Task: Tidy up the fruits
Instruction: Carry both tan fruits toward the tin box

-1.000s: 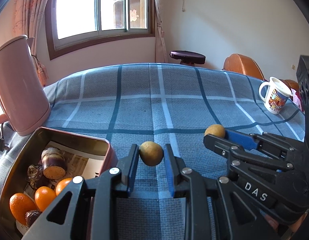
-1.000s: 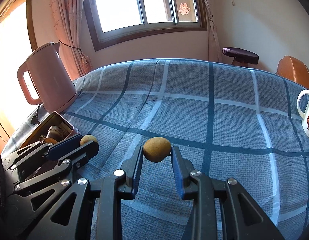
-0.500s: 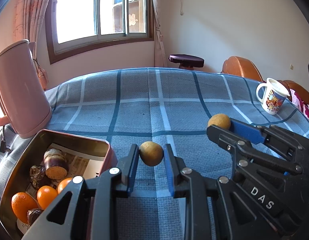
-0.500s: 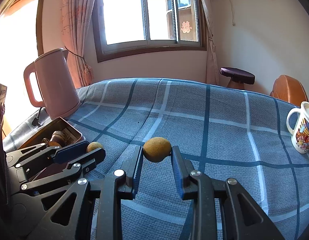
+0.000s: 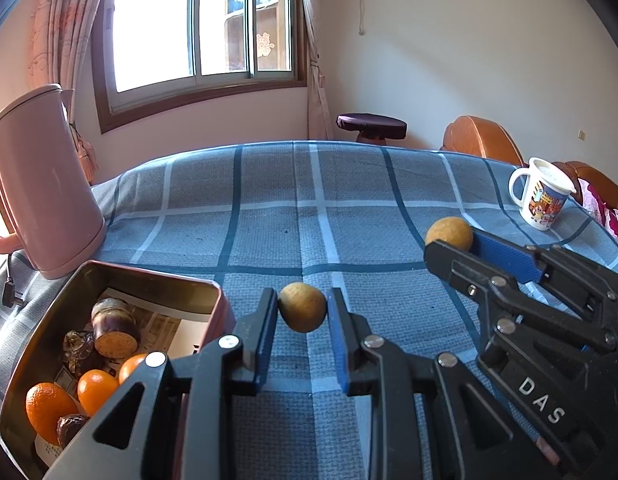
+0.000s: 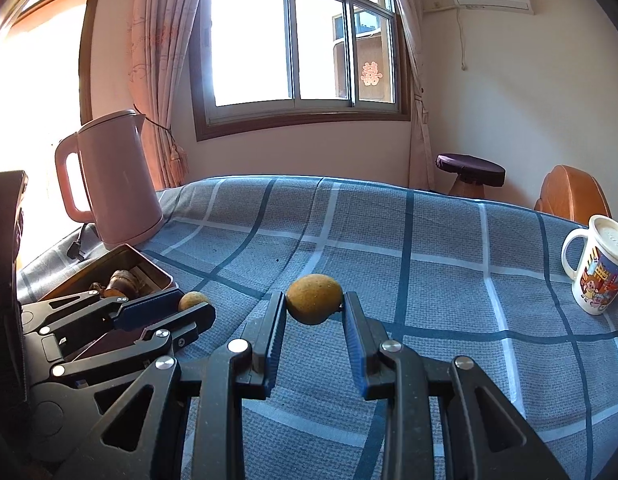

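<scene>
Fruits first: two small round tan-brown ones, each clamped in a gripper above the blue plaid tablecloth (image 5: 269, 216). Left fruit (image 5: 302, 307) pinched between the pads of the left gripper (image 5: 302, 312), near the tin's right rim; right fruit (image 6: 314, 298) squeezed in the right gripper (image 6: 314, 308), further right and slightly farther. Neither quite round: right fruit a little wider than tall, long axis lying across the jaws; left fruit nearly spherical, axis hard to tell. Undersides of both hidden by shadow and pads.

Open metal tin (image 5: 157, 280) at near left, cut off at the lower edge by the left gripper's frame. Inside: three oranges (image 5: 95, 390), one partly hidden behind the frame; one cut purple-skinned chunk (image 5: 115, 332); dark wrinkled pieces (image 5: 75, 346), count unclear, kind hard to make out; printed paper beneath.

One pink kettle (image 6: 117, 180) beyond the tin at far left. One lidded cartoon mug (image 6: 597, 272) at far right.
</scene>
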The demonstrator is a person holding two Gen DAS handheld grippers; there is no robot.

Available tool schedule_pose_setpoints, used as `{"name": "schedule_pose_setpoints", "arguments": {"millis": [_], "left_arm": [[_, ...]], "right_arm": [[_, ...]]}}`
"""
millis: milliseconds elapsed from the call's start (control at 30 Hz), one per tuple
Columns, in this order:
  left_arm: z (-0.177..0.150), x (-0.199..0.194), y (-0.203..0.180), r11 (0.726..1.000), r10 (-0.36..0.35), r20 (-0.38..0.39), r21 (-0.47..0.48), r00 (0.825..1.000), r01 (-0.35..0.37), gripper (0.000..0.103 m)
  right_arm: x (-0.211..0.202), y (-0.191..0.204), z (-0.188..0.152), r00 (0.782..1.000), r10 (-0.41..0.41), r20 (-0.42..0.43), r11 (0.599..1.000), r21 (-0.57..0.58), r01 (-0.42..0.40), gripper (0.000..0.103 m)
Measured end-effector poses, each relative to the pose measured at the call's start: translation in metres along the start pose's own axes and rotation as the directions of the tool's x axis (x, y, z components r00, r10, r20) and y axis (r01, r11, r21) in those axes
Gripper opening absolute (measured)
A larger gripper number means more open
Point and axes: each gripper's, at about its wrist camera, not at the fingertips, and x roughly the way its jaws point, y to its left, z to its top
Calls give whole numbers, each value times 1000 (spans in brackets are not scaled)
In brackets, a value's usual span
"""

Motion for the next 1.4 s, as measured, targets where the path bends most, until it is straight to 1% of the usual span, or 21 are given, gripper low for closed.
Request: {"name": "schedule_pose_setpoints", "arguments": {"millis": [267,700,833,1400], "left_arm": [[-1,-3,-1,1000,4,15,7,1000,-4,27],[-4,-17,-5,999,23,77,29,997,-26,27],[-6,-23,-5,999,24,107,32,994,-28,27],[-8,-35,-8,999,24,161,44,987,-31,27]], "right_arm": [[-11,2,-2,999,-10,42,1000,-11,10,31],[-25,2,-4,995,-19,101,1000,-11,20,31],[-30,3,-6,992,-25,124,1000,-16,27,31],[-48,7,-10,978,-42,203,998,-27,49,31]]}}
